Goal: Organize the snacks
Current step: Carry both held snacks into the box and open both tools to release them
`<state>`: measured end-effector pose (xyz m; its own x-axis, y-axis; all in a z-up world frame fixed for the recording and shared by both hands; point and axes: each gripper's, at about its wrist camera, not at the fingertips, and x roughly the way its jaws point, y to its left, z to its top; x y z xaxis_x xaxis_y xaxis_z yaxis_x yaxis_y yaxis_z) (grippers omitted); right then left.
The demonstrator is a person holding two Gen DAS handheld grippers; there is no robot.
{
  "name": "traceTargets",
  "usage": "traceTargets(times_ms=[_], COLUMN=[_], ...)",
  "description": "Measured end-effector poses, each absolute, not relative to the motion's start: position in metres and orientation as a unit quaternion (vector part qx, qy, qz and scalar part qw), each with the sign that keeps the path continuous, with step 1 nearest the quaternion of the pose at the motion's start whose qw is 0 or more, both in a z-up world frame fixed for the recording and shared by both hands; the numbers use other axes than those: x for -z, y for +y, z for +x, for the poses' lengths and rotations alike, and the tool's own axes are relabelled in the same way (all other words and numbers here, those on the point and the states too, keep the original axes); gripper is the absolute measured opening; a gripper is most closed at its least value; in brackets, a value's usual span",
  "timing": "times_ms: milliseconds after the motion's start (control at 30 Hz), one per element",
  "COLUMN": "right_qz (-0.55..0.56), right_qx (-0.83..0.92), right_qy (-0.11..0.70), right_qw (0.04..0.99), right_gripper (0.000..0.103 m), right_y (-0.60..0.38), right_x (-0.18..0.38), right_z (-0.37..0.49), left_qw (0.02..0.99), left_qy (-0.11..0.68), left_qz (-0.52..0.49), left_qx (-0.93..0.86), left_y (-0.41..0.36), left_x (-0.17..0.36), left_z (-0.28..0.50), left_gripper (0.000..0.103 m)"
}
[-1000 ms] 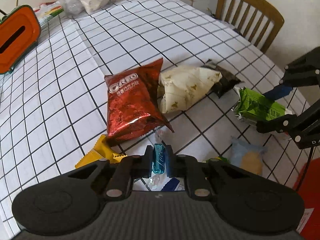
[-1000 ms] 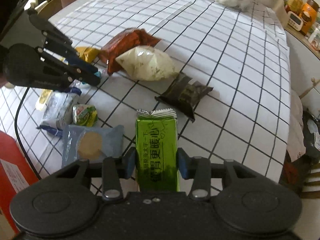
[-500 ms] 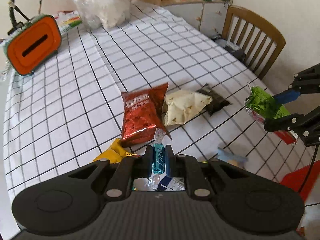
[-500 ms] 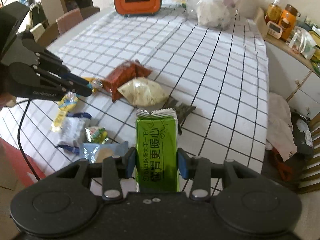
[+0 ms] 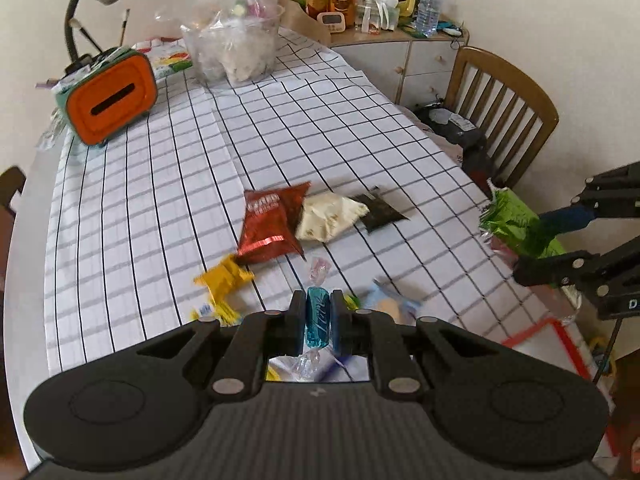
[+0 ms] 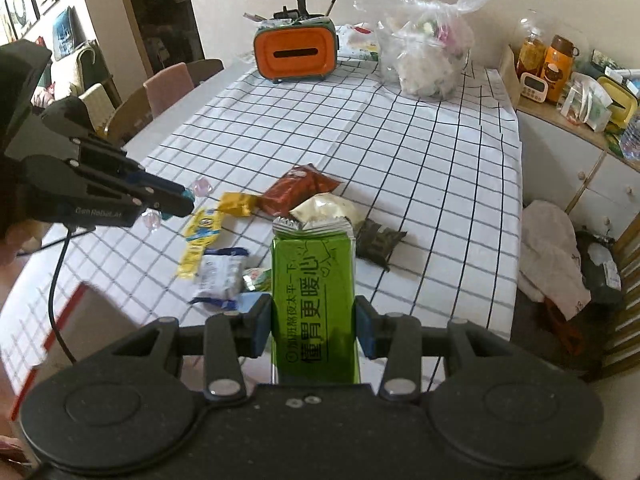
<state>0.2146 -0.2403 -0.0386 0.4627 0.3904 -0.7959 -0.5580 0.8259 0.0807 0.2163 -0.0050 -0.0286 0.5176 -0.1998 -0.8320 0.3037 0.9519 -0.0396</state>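
My left gripper (image 5: 318, 304) is shut on a small blue wrapped candy (image 5: 317, 318), held high above the checked tablecloth (image 5: 168, 184). My right gripper (image 6: 314, 312) is shut on a green snack packet (image 6: 313, 280), which also shows at the right of the left wrist view (image 5: 516, 224). Below on the cloth lie a red snack bag (image 5: 270, 224), a cream bag (image 5: 328, 216), a dark packet (image 5: 380, 214), a yellow packet (image 5: 224, 278) and several smaller wrappers (image 6: 220, 274). The left gripper (image 6: 182, 200) appears at the left of the right wrist view.
An orange tissue box (image 5: 108, 100) and a clear plastic bag of snacks (image 5: 236, 44) stand at the table's far end. A wooden chair (image 5: 504, 108) is at the right side. A red-edged white box (image 6: 86, 320) sits below the near table edge. A sideboard (image 5: 400, 52) holds bottles.
Both grippers have risen away from the table with their snacks held, so the whole tabletop and its far end have come into view.
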Motion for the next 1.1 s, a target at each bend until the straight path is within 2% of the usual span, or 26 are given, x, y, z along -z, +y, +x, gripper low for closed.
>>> traceTargets(times_ms=[533,1100], right_qz=[-0.066,-0.077], right_qx=[-0.302,-0.282], right_qy=[0.476,0.555], right_qw=[0.824,0.779], right_gripper=[0.042,0.041], right_y=[-0.230,-0.208], right_x=[0.053,0.124], right_z=[0.136,0.097], left_qw=[0.856,0.807], left_qy=[0.504,0.582], left_qz=[-0.014,0.024], left_qx=[0.120,0.100], left_y=[-0.021,-0.051], left_x=[0.031,0.090], left_z=[0.113,0.081], left_gripper=[0.012,0.012])
